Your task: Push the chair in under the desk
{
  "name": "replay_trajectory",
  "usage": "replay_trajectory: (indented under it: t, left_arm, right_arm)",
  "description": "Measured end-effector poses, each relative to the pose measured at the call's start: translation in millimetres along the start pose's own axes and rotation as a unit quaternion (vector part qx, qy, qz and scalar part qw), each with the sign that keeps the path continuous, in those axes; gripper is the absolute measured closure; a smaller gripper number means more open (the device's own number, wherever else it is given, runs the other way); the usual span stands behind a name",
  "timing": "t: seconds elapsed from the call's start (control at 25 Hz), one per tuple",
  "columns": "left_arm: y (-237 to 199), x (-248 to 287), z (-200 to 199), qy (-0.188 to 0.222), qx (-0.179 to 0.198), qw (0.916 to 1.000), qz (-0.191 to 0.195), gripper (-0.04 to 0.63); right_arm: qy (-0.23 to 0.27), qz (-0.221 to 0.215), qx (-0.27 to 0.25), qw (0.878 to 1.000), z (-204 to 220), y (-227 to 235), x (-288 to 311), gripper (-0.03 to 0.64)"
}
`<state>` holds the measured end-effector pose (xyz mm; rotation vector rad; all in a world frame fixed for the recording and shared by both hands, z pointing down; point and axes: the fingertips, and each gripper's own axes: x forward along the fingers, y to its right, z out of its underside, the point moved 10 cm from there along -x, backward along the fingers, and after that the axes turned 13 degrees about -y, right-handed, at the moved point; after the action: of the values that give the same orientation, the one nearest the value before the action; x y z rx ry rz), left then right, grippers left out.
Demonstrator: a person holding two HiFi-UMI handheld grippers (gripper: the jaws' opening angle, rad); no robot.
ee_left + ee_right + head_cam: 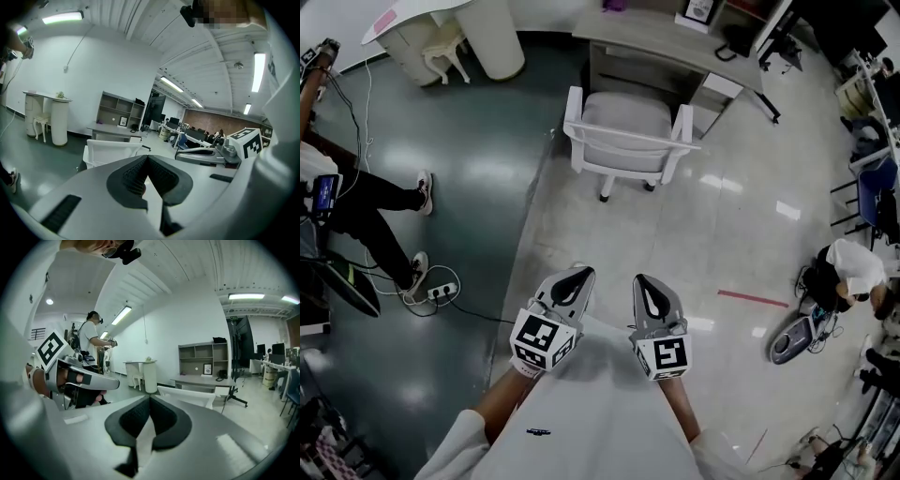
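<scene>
A white chair with a grey seat stands on the pale floor, its front tucked toward the grey desk at the top of the head view. Its backrest faces me. My left gripper and right gripper hang side by side well short of the chair, both shut with nothing between the jaws. In the left gripper view the chair shows beyond the closed jaws of the left gripper. The right gripper view has the chair and desk past the closed right gripper.
A seated person is at the left beside a power strip and cables. A white vanity table and stool stand at the upper left. Another person crouches at the right near desks and chairs.
</scene>
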<state>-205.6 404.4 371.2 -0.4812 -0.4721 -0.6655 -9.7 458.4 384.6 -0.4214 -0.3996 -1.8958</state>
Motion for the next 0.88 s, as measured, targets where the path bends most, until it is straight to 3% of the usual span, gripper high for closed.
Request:
replay_trajectory:
  t: [0.4, 0.72, 0.88]
  left_arm:
    - [-118.0, 24.5, -67.7, 0.015, 0.011, 0.9987, 0.048, 0.588]
    - [-162.4, 54.7, -69.1, 0.009, -0.069, 0.9946, 0.077, 0.588]
    - [-170.5, 66.3, -76.7, 0.003, -0.045, 0.9963, 0.074, 0.588]
  right_arm:
    - [-0.017, 0.072, -0.008, 0.997, -80.1, -5.6, 105.0, 0.604]
    - [-0.009, 0.121, -0.047, 0.992, -108.9, -0.4, 129.3, 0.604]
    - [-0.017, 0.112, -0.036, 0.993, -104.9, 9.6, 148.5, 0.604]
